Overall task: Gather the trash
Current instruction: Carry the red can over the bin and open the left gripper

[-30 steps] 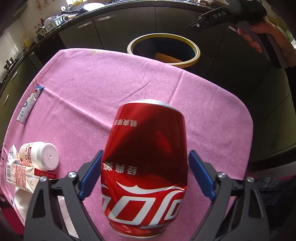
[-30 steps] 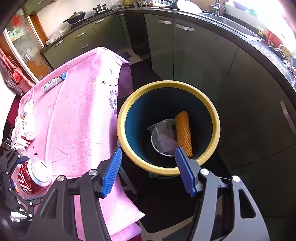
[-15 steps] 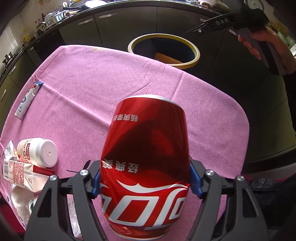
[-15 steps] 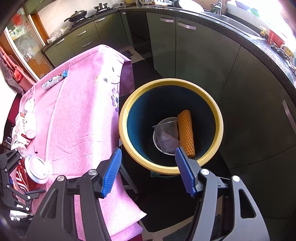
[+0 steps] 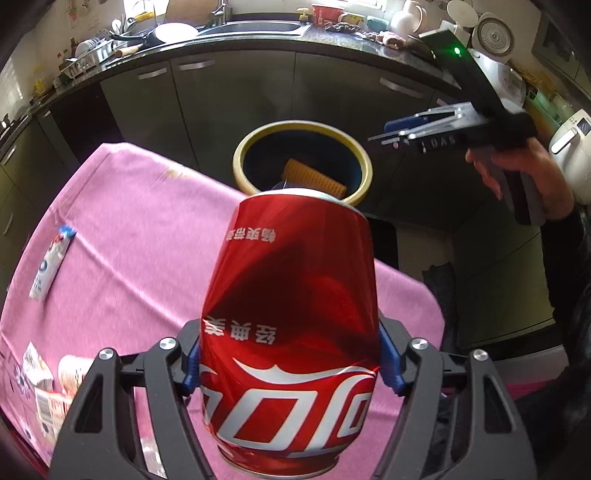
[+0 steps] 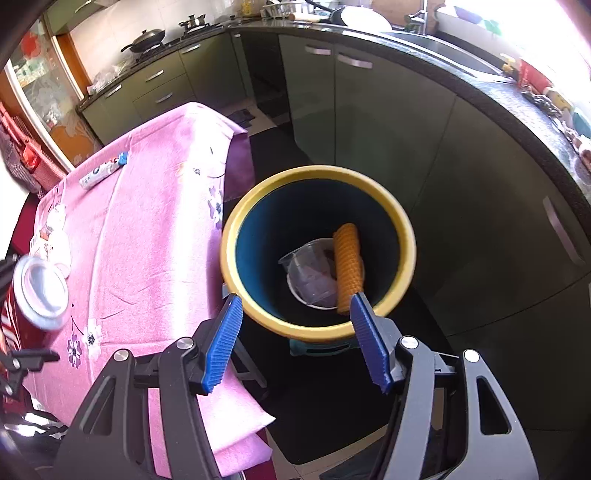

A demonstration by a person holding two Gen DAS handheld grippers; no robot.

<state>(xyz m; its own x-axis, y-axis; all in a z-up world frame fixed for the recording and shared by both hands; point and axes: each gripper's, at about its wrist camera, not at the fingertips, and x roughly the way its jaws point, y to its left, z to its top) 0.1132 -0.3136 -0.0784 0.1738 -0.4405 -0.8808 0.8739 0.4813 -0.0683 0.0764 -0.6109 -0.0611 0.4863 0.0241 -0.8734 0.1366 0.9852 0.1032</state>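
Holding the can (image 5: 290, 332) tight in my left fingers (image 5: 388, 354) so it can go in the bin (image 5: 301, 127); my right fingers (image 6: 365, 332) stay apart, empty.

Table under pink cloth (image 5: 140, 236): tube (image 5: 51, 267) near left edge; white bottle (image 5: 72, 373) and carton (image 5: 38, 391) clustered at near-left corner.

You stand in a kitchen: dark green cabinets (image 6: 388, 122) curve under a black counter (image 6: 491, 92) with a sink (image 5: 251, 27). A wok (image 6: 146, 37) sits on the stove, bright window light floods the right, and the floor (image 6: 332, 398) is dark.
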